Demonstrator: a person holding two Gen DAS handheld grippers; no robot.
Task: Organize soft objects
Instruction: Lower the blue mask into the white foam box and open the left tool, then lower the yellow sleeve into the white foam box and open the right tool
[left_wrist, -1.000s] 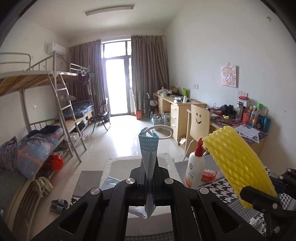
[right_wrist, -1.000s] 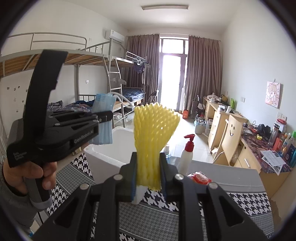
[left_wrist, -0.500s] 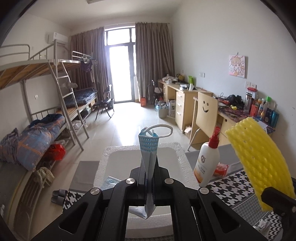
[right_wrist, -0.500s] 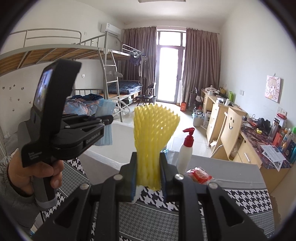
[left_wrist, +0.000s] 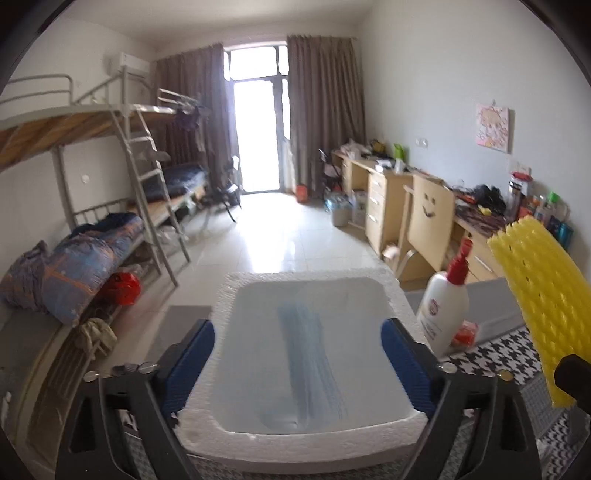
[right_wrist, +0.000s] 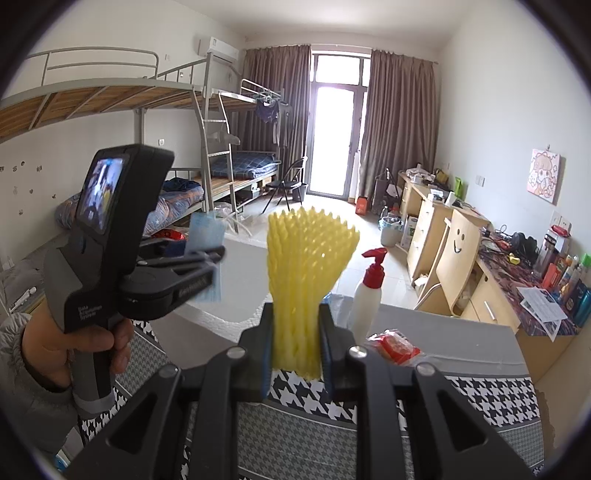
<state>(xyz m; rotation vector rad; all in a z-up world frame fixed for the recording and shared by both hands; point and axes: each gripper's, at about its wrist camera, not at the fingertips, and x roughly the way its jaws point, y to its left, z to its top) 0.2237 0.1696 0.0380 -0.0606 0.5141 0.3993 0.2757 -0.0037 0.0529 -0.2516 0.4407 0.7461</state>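
My left gripper (left_wrist: 297, 332) hangs over the white foam box (left_wrist: 236, 295), and its jaws are opening, the blue pads far apart. The blue face mask (left_wrist: 310, 362) is a blurred streak between and below them, inside the box and free of the pads. In the right wrist view the mask (right_wrist: 203, 236) shows at the tips of the left gripper (right_wrist: 218, 254), which a hand holds. My right gripper (right_wrist: 295, 314) is shut on the yellow foam net (right_wrist: 306, 266), which stands upright. The net (left_wrist: 539, 302) also shows at the right of the left wrist view.
A white pump bottle (left_wrist: 445, 306) with a red top stands right of the box beside a red packet (right_wrist: 395, 345). A houndstooth cloth (right_wrist: 480, 398) covers the table. Beyond are a smiley-face chair (left_wrist: 430, 218), desks along the right wall and bunk beds (left_wrist: 110, 122) on the left.
The left jaws have gone from shut on the mask to wide apart, and the mask has dropped towards the box. The left gripper has moved forward and down over the box.
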